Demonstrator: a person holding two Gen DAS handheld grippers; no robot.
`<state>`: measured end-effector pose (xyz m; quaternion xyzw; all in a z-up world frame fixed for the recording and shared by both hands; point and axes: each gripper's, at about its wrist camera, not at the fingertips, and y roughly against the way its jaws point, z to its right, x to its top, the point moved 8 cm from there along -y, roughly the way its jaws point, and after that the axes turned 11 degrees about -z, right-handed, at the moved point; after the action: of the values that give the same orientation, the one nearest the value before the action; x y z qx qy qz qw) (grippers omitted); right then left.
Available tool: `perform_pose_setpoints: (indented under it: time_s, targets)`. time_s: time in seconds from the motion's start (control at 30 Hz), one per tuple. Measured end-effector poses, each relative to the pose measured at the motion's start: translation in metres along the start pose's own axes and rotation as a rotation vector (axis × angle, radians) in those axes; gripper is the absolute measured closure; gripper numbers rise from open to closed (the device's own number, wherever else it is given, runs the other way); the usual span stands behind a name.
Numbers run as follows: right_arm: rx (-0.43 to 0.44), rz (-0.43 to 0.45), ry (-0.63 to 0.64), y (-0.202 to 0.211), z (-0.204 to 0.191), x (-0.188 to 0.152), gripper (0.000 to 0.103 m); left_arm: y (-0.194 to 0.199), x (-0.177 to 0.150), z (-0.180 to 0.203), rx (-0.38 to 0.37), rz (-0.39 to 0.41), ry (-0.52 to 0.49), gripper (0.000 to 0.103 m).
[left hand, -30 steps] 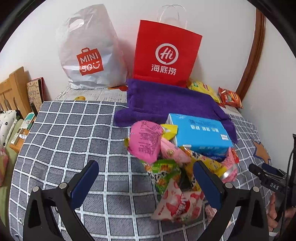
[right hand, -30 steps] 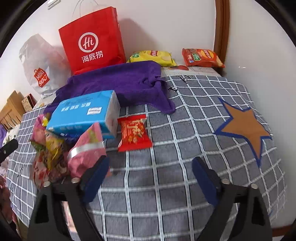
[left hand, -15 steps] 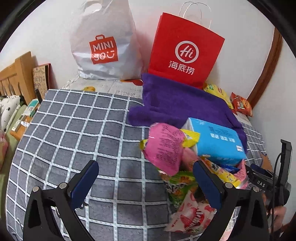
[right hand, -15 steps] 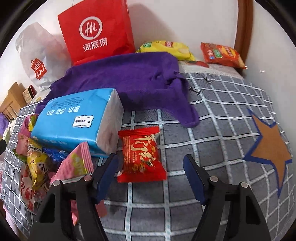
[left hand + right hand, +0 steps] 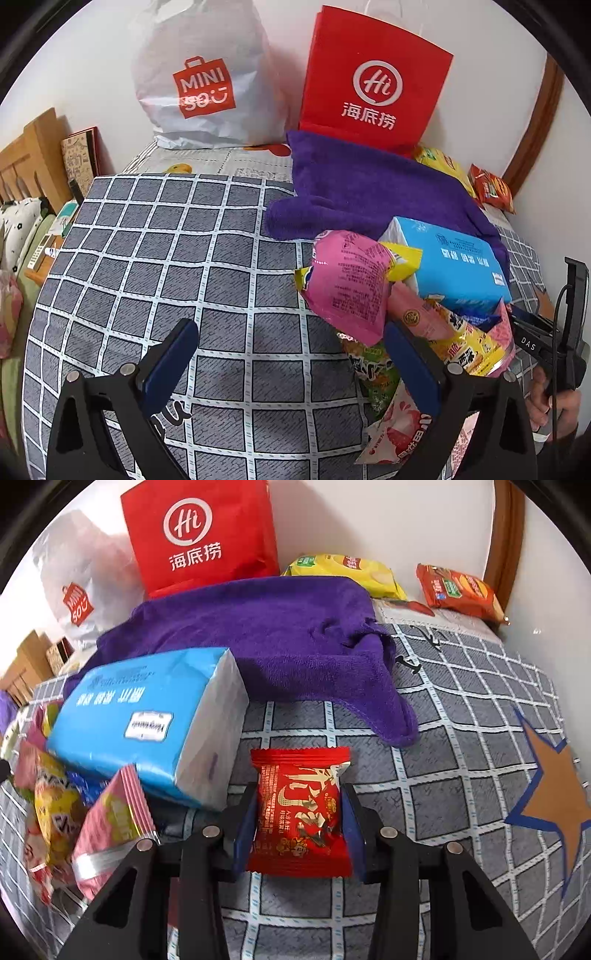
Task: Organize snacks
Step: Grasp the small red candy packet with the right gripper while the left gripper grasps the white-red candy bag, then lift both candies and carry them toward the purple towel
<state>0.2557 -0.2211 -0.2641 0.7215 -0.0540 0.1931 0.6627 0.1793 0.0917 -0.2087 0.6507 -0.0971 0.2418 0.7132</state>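
My right gripper (image 5: 300, 805) is shut on a small red snack packet (image 5: 300, 812) lying on the checked grey bedspread (image 5: 461, 760). A pile of snack packs (image 5: 74, 812) lies to its left under a blue tissue pack (image 5: 147, 720). In the left wrist view my left gripper (image 5: 291, 354) is open and empty over the bedspread (image 5: 166, 251). The pile sits to its right, with a pink packet (image 5: 347, 284), the blue tissue pack (image 5: 454, 266) and a yellow packet (image 5: 465, 343).
A purple towel (image 5: 280, 638) lies behind the pile. A red paper bag (image 5: 199, 535) and a white Miniso bag (image 5: 207, 77) stand against the wall. Yellow (image 5: 351, 572) and orange (image 5: 458, 590) chip bags lie at the back right. A wooden headboard (image 5: 26, 166) is at left.
My right gripper moved forward onto the red packet and its jaws closed on the packet's sides. My left gripper shifted left, so the pile now sits further right.
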Motion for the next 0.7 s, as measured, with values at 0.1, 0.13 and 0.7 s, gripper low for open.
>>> perform_pose_setpoints:
  time_s: [0.1,0.13,0.7]
  targets:
    - [-0.013,0.001,0.002,0.004,0.004,-0.008,0.06,0.001,-0.002,0.001,-0.033,-0.011,0.002,0.004]
    - [-0.009,0.0,-0.003,0.006,0.006,-0.011,0.06,0.002,-0.003,0.001,-0.042,-0.011,0.006,0.005]
    - [-0.014,0.076,-0.025,0.014,0.022,-0.038,0.06,0.002,-0.045,0.049,-0.156,-0.072,-0.136,0.009]
